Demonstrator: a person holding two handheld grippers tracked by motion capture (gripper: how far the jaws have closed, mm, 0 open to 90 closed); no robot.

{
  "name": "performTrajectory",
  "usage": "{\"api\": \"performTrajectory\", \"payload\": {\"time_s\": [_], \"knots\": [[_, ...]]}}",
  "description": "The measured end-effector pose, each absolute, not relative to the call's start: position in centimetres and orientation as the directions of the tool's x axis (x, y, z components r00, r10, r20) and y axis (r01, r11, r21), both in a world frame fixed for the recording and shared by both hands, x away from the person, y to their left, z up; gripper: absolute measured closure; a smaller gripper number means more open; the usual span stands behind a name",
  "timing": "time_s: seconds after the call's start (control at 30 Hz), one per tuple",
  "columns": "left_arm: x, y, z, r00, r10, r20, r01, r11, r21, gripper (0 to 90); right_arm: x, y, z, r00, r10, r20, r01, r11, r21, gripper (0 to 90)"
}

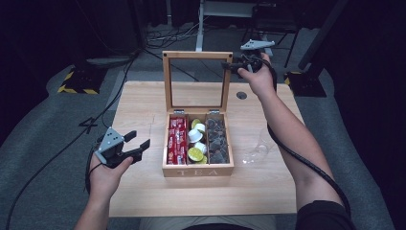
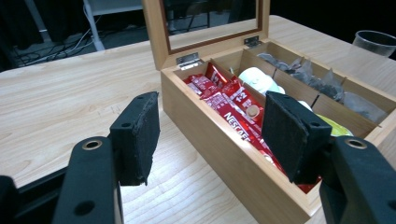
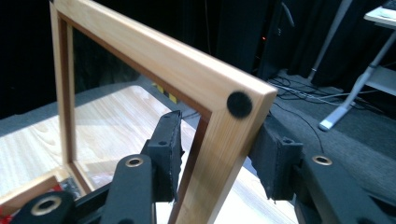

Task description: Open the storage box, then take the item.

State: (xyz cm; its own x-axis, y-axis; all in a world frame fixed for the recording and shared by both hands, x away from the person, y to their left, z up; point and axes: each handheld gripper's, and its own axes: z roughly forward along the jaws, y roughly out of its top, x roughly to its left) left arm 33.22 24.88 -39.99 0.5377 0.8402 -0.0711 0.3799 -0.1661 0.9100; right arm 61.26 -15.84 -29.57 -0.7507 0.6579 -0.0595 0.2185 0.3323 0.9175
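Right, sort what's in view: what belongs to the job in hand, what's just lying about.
In the job:
- right gripper, jaws either side of the lid frame
- lid of the tea box, standing open

Lying about:
- left gripper, jaws open, beside the box
- clear glass on the table
- red sachets, capsules

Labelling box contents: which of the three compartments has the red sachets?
The left compartment, on the left gripper's side. The middle one holds white and lime capsules; the right one holds dark tea bags.
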Motion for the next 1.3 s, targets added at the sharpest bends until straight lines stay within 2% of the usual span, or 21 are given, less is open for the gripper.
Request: {"api": "performTrajectory", "payload": {"time_s": [0.3, 0.6, 0.73, 1.03, 1.3], "knots": [[33.0, 25.1, -40.1, 0.535, 0.842, -0.074, 0.383, -0.164, 0.909, 37.9, 62.8, -16.0, -31.1, -0.727, 0.687, -0.009, 0.282, 0.311, 0.908, 55.5], [33.2, 25.3, -40.2, 0.537, 0.840, -0.077, 0.389, -0.166, 0.906, 37.0, 62.2, -16.8, -30.7, -0.720, 0.694, 0.011, 0.293, 0.290, 0.911, 45.0], [33.9, 25.1, -40.1, 0.550, 0.831, -0.083, 0.394, -0.171, 0.903, 35.8, 60.3, -17.7, -30.0, -0.733, 0.680, 0.015, 0.289, 0.291, 0.912, 41.0], [35.2, 24.3, -40.4, 0.582, 0.809, -0.082, 0.397, -0.195, 0.897, 35.8, 54.5, -18.8, -28.7, -0.786, 0.617, 0.038, 0.269, 0.286, 0.920, 39.8], [35.5, 24.1, -41.2, 0.591, 0.802, -0.084, 0.431, -0.226, 0.874, 34.2, 50.6, -19.4, -29.8, -0.822, 0.566, 0.055, 0.282, 0.322, 0.904, 39.4]]}}
